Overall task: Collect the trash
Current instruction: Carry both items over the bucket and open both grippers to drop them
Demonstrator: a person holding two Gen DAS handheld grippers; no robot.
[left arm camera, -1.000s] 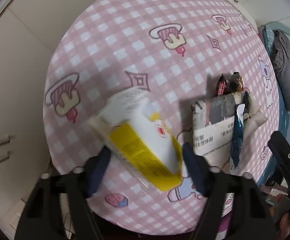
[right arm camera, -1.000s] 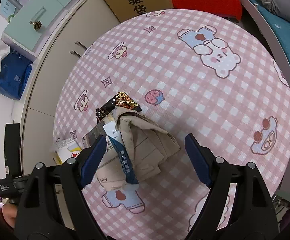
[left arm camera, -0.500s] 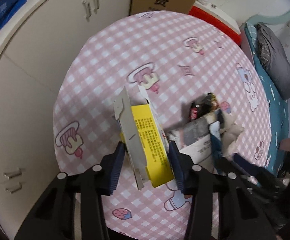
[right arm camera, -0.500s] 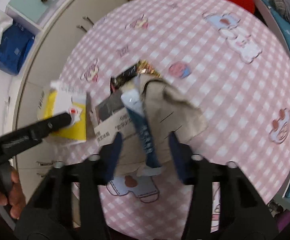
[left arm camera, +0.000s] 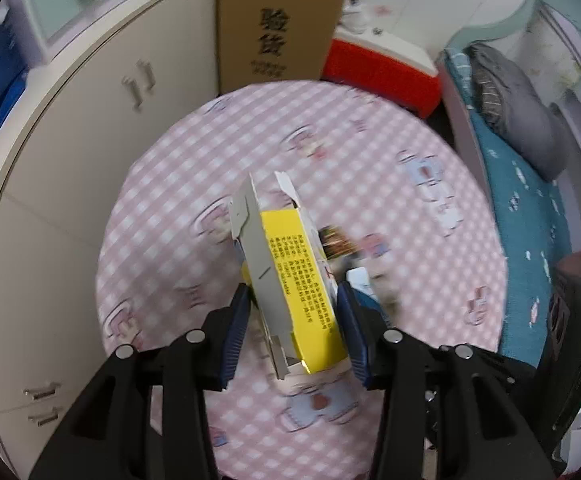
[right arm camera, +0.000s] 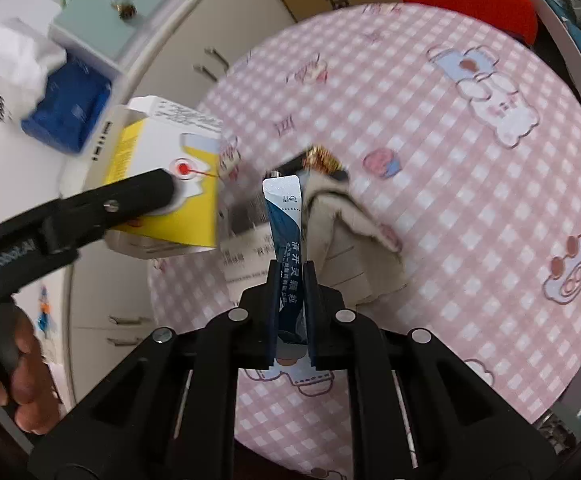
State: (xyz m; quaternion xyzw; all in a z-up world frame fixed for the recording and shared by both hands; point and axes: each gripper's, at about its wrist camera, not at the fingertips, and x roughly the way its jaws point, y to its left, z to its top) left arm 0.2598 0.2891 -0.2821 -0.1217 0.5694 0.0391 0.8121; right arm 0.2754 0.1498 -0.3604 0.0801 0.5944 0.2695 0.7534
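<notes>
My left gripper (left arm camera: 292, 302) is shut on a yellow and white carton box (left arm camera: 290, 276) with open flaps, held above the pink checked round table (left arm camera: 430, 248). The box (right arm camera: 166, 184) and the left gripper (right arm camera: 158, 190) also show in the right wrist view at the left. My right gripper (right arm camera: 290, 276) is shut on a blue and white sachet (right arm camera: 286, 224) that stands upright between its fingers. Under it on the table lie a folded newspaper (right arm camera: 246, 256), a crumpled beige paper (right arm camera: 350, 248) and a dark snack wrapper (right arm camera: 318, 160).
White cabinets (left arm camera: 70, 160) curve round the table's left side. A tall cardboard box (left arm camera: 278, 20) and a red container (left arm camera: 378, 72) stand beyond the table. A bed with a teal cover (left arm camera: 522, 208) is at the right.
My left gripper closed on the yellow box and lifted it off the table. My right gripper closed on the blue sachet and raised it above the newspaper.
</notes>
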